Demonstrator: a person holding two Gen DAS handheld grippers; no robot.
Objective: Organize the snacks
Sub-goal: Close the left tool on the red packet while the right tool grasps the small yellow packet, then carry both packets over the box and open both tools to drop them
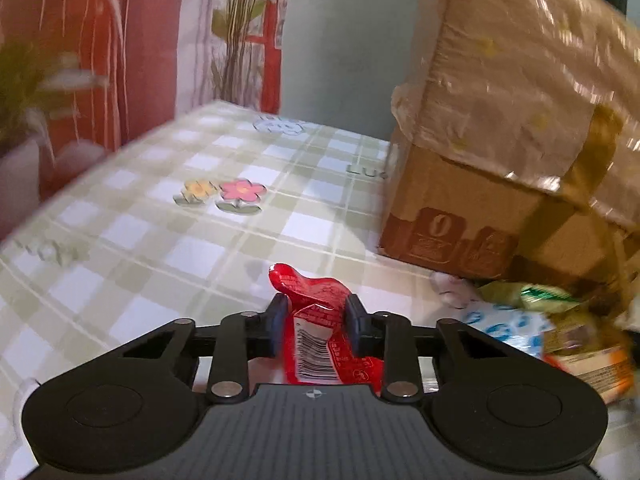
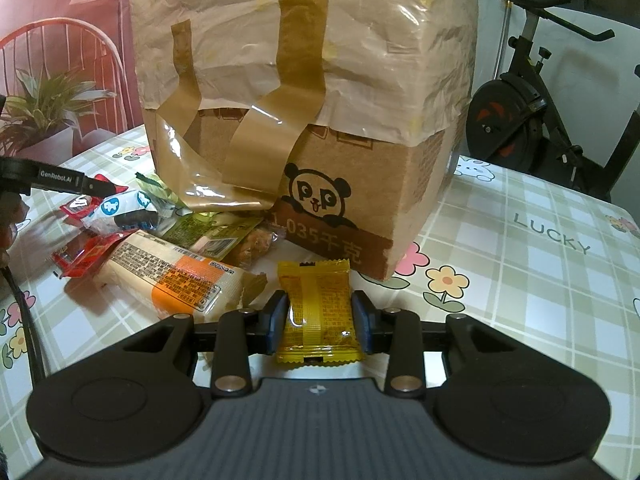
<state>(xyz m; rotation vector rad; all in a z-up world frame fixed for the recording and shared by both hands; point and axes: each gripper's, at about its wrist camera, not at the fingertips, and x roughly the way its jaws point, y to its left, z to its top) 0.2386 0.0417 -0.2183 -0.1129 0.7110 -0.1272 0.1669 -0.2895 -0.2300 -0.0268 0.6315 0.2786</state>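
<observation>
My left gripper [image 1: 316, 308] is shut on a red snack packet [image 1: 316, 336] with a barcode, held above the checked tablecloth [image 1: 160, 216], left of the cardboard box [image 1: 500, 128]. My right gripper [image 2: 320, 308] is shut on a yellow snack packet [image 2: 316, 312] in front of the taped cardboard box [image 2: 304, 100] with a panda print. A pile of snacks lies left of it: an orange-and-white packet [image 2: 176, 276], red packets [image 2: 80, 256], a blue-and-white packet [image 2: 120, 212] and green packets [image 2: 208, 232]. The left gripper's finger [image 2: 64, 184] shows at the far left over the pile.
The table carries a flowered, checked cloth [image 2: 540, 280] with open room right of the box. An exercise bike [image 2: 528, 100] stands behind the table on the right. A potted plant [image 2: 44, 120] and a red chair [image 2: 60, 52] stand at the back left.
</observation>
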